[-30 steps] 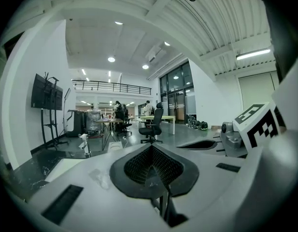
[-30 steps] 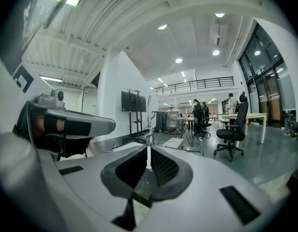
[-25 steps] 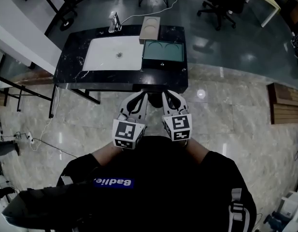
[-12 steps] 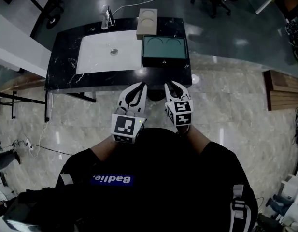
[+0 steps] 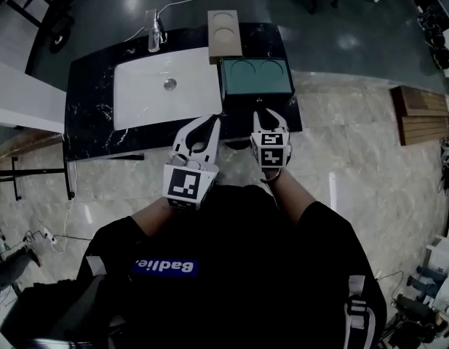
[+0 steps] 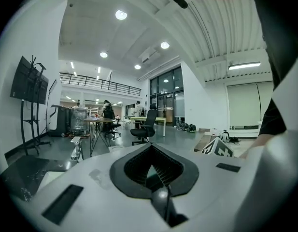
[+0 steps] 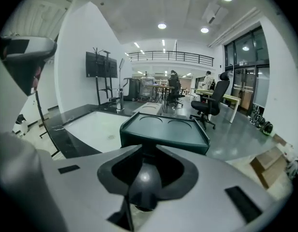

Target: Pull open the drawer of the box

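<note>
Directly ahead of right tool (image 5: pixel 264 115), box (image 5: pixel 255 78)

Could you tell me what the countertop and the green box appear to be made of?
Countertop: looks like polished black marble or imitation, from its white veins and gloss. Green box: probably matte plastic or painted wood; even dark-green surface with two round recesses.

We note: lower front of dark green rectangular box (image 7: pixel 163 128) hidden behind right gripper (image 7: pixel 144 147) body; drawer seam, handle unreadable there. Head view: box front detail too small for us to read. Left gripper view: black marble counter (image 6: pixel 21 175) cut off by dark rim; distant people (image 6: pixel 108 111) at far desks too small to tell apart.
</note>
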The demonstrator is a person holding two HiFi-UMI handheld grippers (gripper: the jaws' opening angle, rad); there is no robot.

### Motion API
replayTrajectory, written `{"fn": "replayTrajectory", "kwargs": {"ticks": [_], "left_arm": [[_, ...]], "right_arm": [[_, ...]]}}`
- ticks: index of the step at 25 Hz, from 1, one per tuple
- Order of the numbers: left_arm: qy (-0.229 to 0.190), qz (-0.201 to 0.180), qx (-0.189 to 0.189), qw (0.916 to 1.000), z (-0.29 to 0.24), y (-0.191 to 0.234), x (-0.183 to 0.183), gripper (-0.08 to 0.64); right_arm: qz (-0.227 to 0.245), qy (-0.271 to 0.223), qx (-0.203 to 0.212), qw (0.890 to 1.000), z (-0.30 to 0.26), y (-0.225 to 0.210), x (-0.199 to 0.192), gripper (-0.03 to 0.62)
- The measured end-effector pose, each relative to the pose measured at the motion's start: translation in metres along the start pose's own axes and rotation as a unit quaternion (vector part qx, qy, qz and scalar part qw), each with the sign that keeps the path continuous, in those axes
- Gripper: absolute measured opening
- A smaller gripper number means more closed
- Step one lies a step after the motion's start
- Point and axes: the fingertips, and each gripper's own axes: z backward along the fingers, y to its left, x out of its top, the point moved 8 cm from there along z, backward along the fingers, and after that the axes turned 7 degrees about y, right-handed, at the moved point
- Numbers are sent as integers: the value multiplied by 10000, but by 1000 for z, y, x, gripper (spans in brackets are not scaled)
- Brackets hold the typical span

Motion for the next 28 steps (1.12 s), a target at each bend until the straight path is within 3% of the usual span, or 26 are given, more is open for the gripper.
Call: {"fn": "replayTrajectory", "kwargs": {"ticks": [10, 28], "left_arm": [[153, 52, 122, 9998, -13, 11, 6, -8], [302, 116, 247, 9992, -16, 19, 3, -8]], "right_arm": [[-225, 560, -178, 9980, -58, -20, -19, 101], [-574, 491, -88, 9971, -84, -28, -14, 101]]}}
